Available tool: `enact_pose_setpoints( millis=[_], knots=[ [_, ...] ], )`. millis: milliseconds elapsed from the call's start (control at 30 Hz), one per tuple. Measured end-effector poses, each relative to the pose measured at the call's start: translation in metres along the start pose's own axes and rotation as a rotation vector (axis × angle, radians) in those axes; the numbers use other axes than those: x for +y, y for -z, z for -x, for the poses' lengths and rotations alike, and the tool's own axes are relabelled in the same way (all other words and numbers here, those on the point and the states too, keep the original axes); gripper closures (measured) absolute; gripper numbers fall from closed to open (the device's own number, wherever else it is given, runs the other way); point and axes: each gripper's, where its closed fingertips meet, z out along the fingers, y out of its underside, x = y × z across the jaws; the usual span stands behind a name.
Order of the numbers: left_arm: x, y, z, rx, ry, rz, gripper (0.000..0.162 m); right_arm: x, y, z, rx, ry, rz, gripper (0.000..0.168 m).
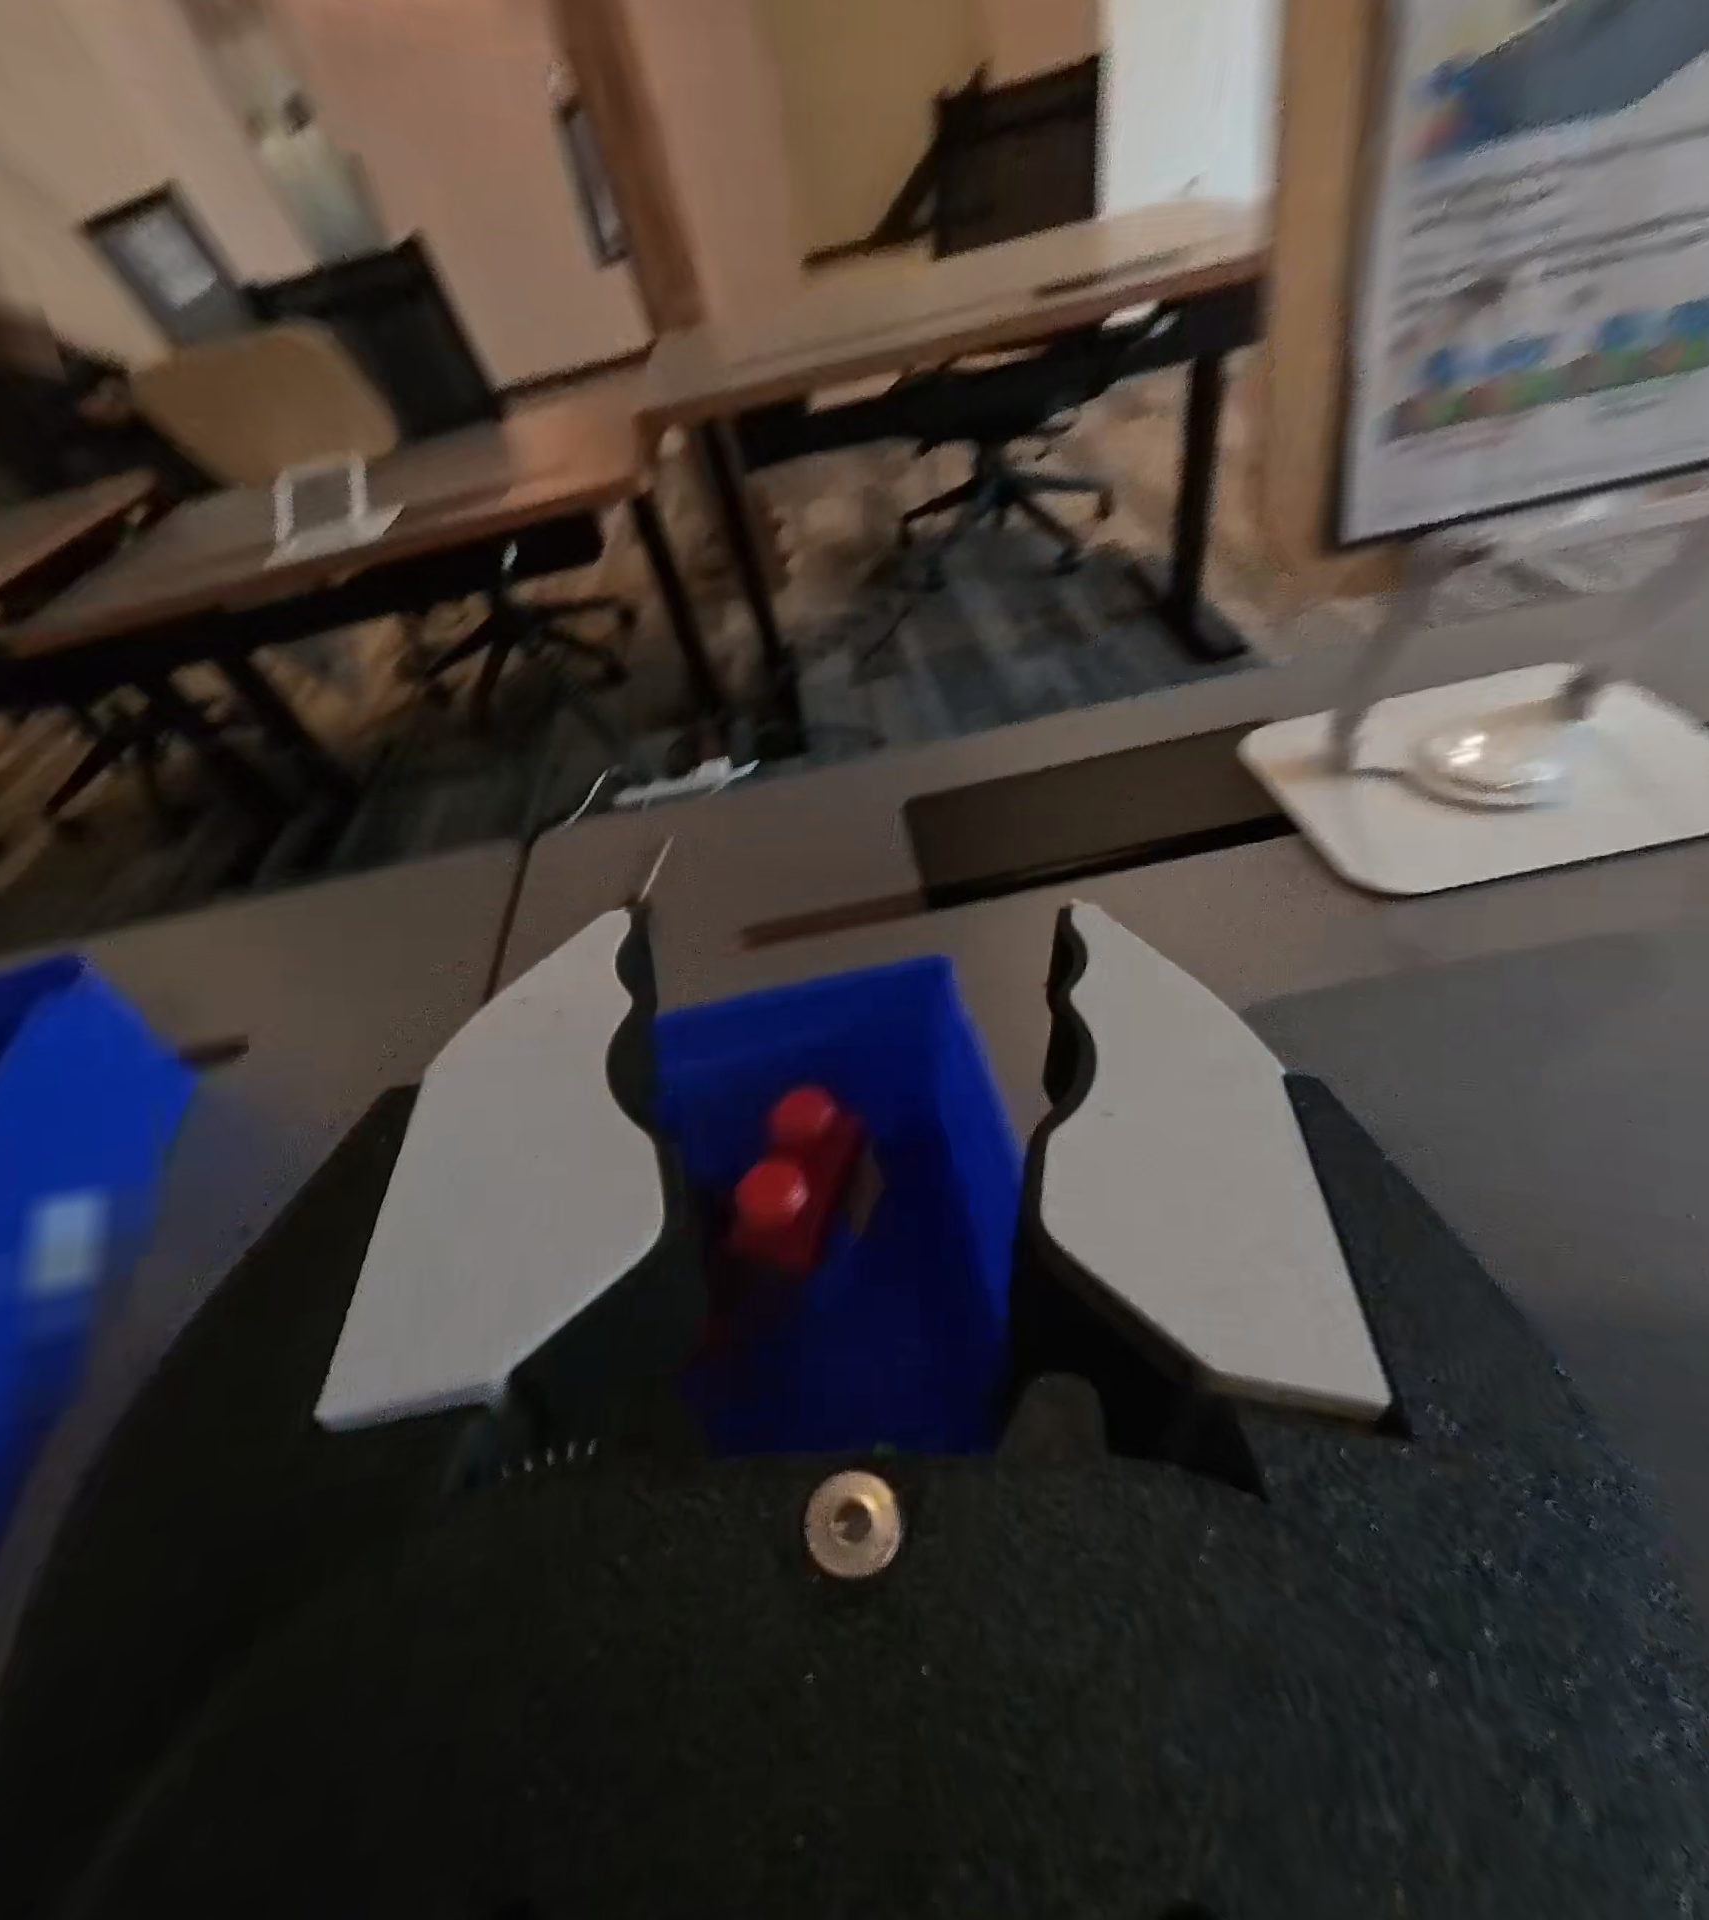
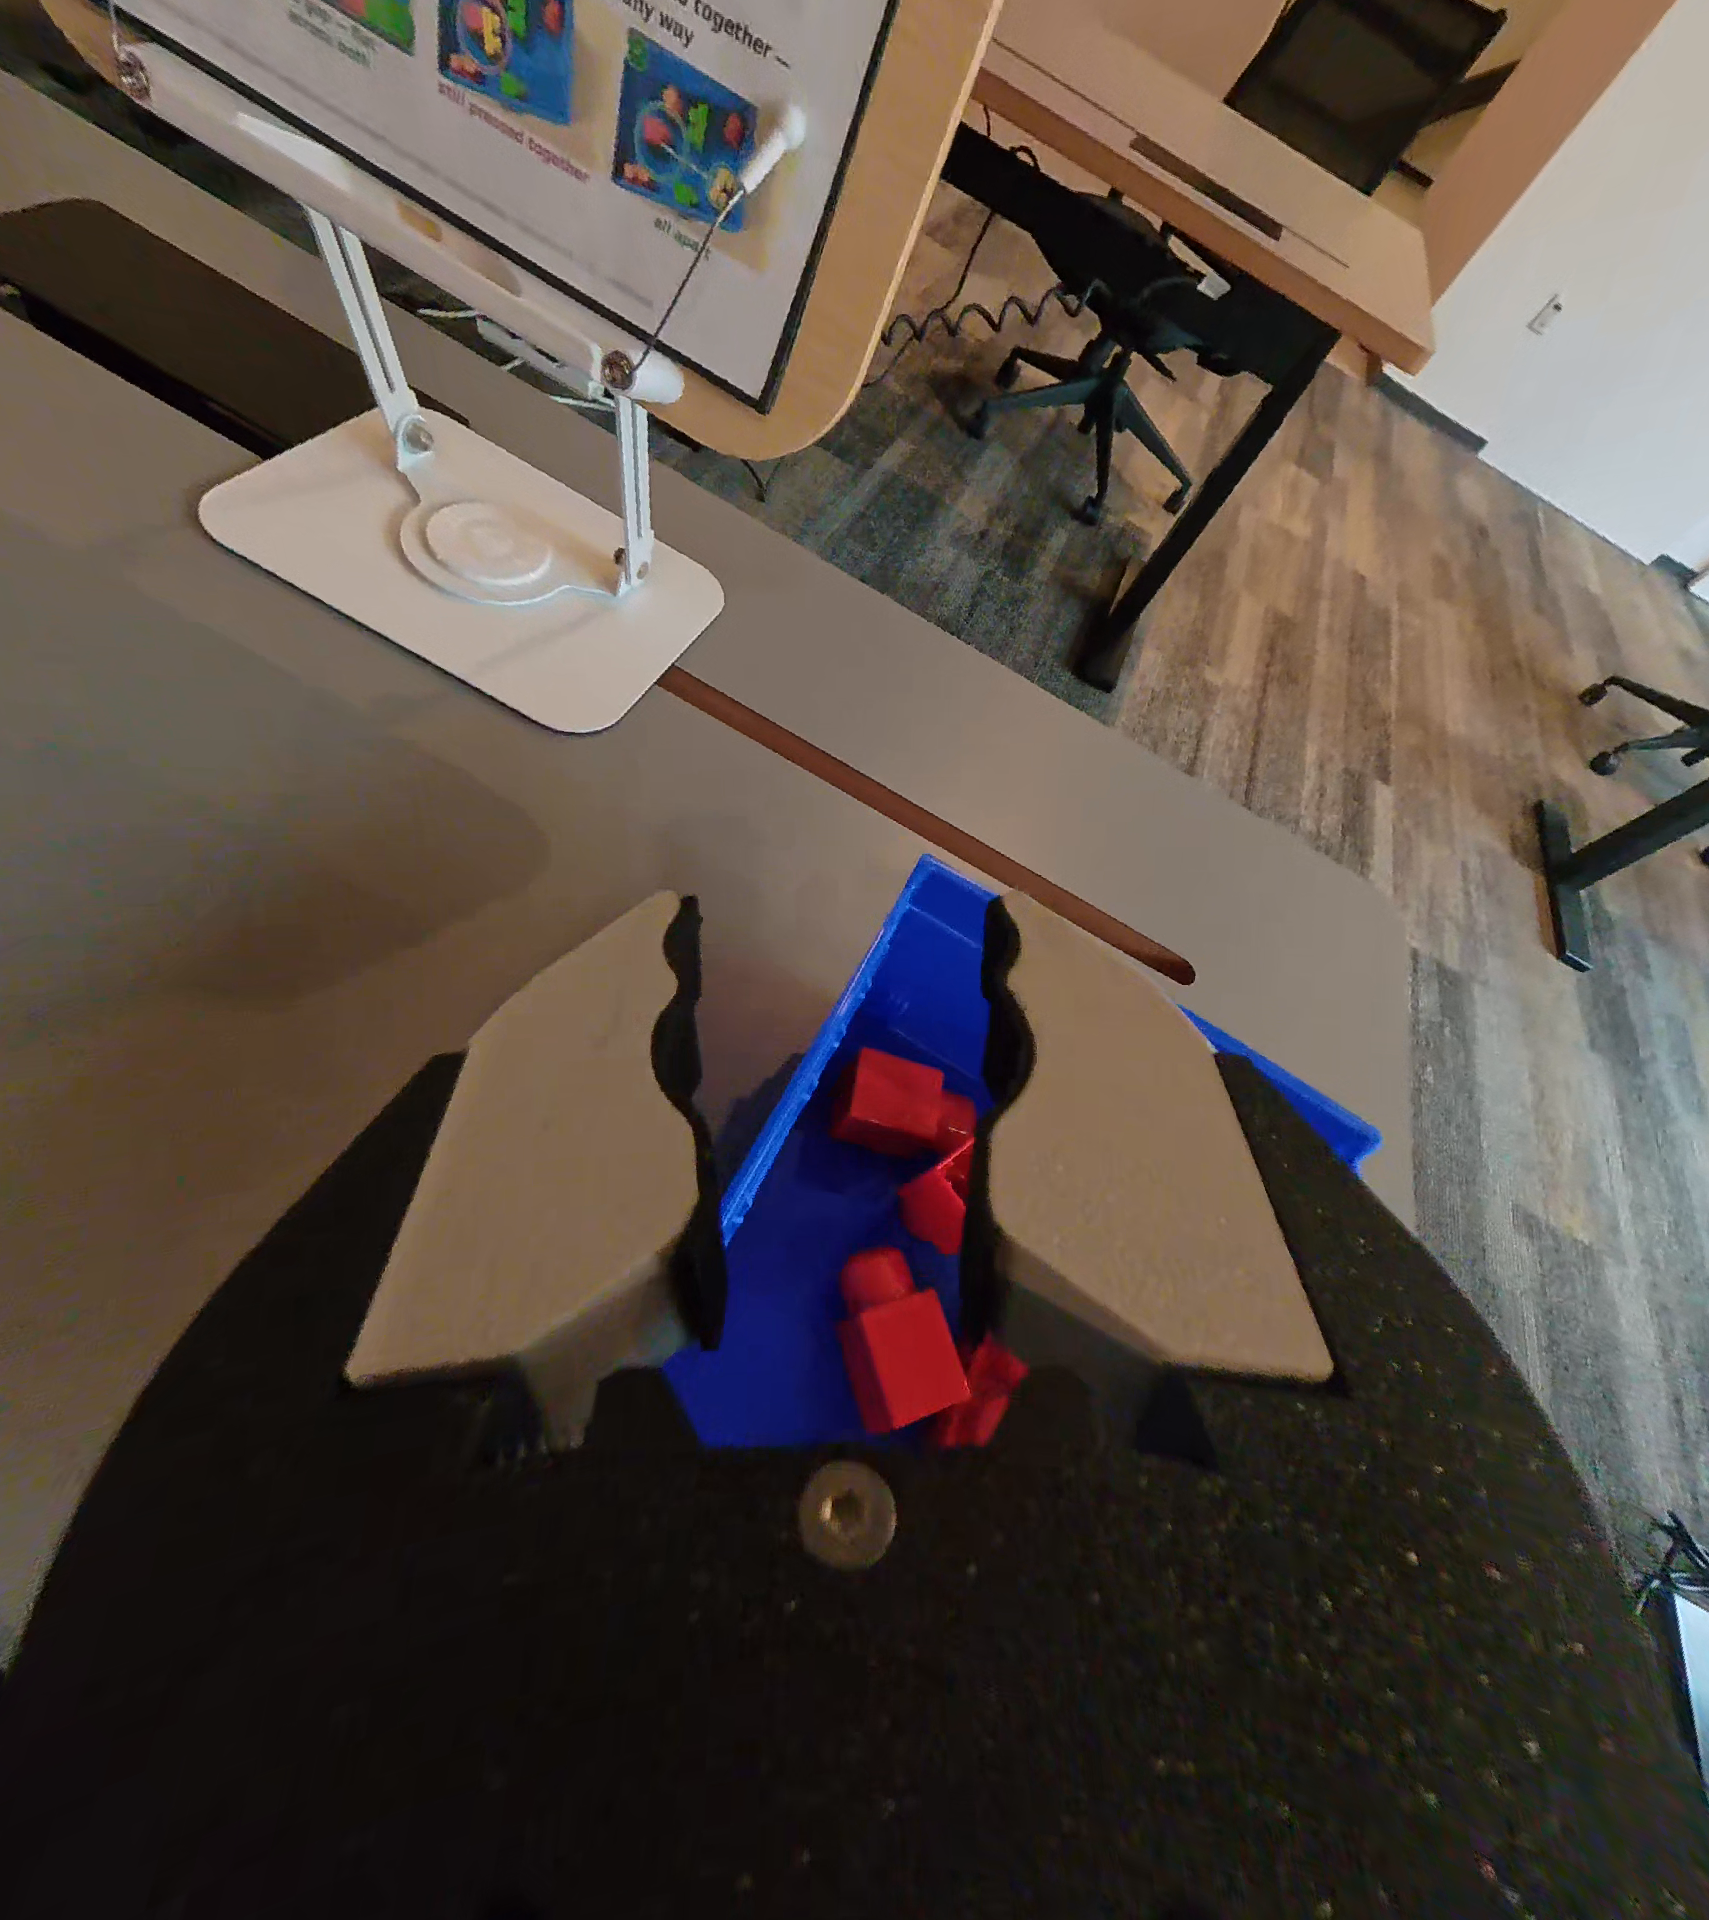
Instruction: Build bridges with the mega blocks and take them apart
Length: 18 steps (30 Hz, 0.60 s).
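My left gripper [image 1: 855, 935] hangs over a blue bin [image 1: 943, 1049], jaws spread wide and empty. Below them a red block [image 1: 793, 1174] with two studs lies in the bin, somewhat blurred. My right gripper [image 2: 839, 925] also stands parted with nothing held, above a bin [image 2: 917, 940] holding several red blocks; the nearest block [image 2: 897, 1340] has one stud and lies tilted. I judge these light, stiff, hollow plastic, smooth enough to slip, so I would pinch the flat side walls, not the round studs. Farther off on the table [image 2: 206, 831] stands a white stand [image 2: 460, 561] under a tilted screen [image 2: 517, 94].
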Motion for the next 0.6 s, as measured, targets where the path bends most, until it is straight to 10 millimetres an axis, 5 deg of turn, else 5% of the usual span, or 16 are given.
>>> enact_pose_setpoints(
  millis=[200,600],
  knots=[
    [0.08,-0.012,0.064,-0.179,0.086,0.237,0.092,0.0,-0.002,0.002,0.0,0.013,0.011,0.116],
    [0.155,-0.035,0.082,-0.199,0.017,0.588,0.101,-0.004,0.0,0.006,-0.02,0.018,-0.008,0.116]
  ],
)
